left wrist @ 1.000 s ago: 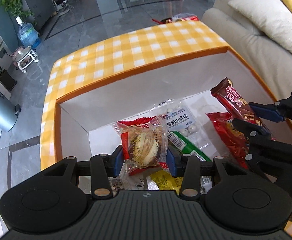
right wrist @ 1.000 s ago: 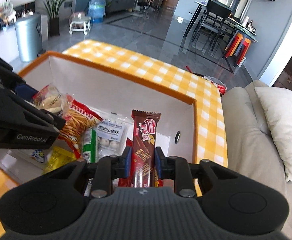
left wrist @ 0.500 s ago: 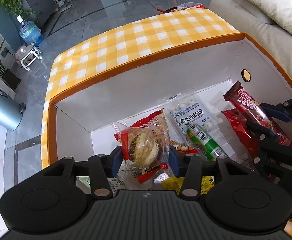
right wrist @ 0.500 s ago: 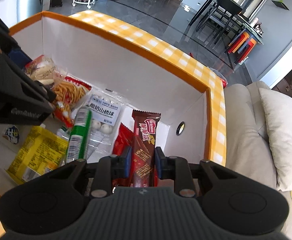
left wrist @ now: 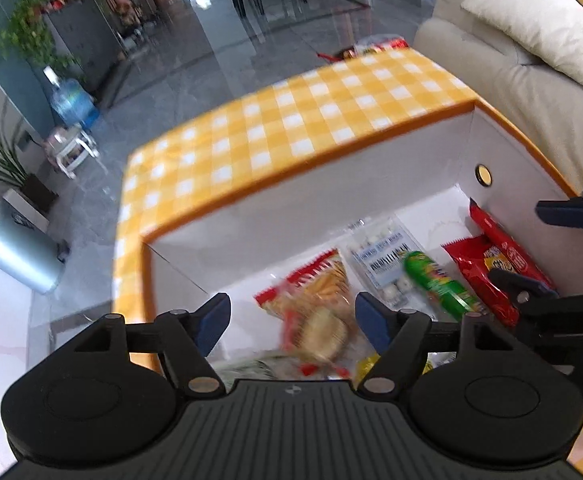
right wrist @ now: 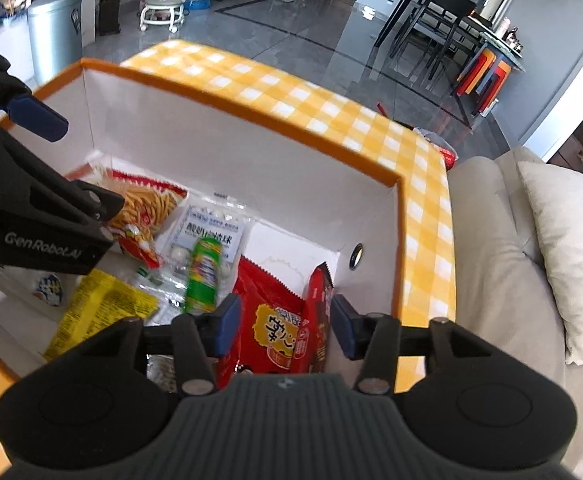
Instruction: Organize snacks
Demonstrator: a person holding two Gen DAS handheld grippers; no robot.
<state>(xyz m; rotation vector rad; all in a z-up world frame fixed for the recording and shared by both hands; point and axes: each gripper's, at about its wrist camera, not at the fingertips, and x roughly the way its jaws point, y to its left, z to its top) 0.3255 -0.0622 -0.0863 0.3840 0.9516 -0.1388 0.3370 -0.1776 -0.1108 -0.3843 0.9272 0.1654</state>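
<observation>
Both drops into box [left wrist: 331, 184]. Left gripper [left wrist: 291, 320] fingers opening, pastry pack [left wrist: 323, 332] loose below them. Right gripper [right wrist: 281, 326] fingers opening, chocolate bar [right wrist: 319, 316] free between them against the wall. Best lift straight up, avoid snagging wrappers.

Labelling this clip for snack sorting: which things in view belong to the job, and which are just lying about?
Job:
- box
- cake packet
- chocolate bar
- green tube
- left gripper, jaws opening
- right gripper, jaws opening

Lying about:
- bin
- water bottle
- cushion
</observation>
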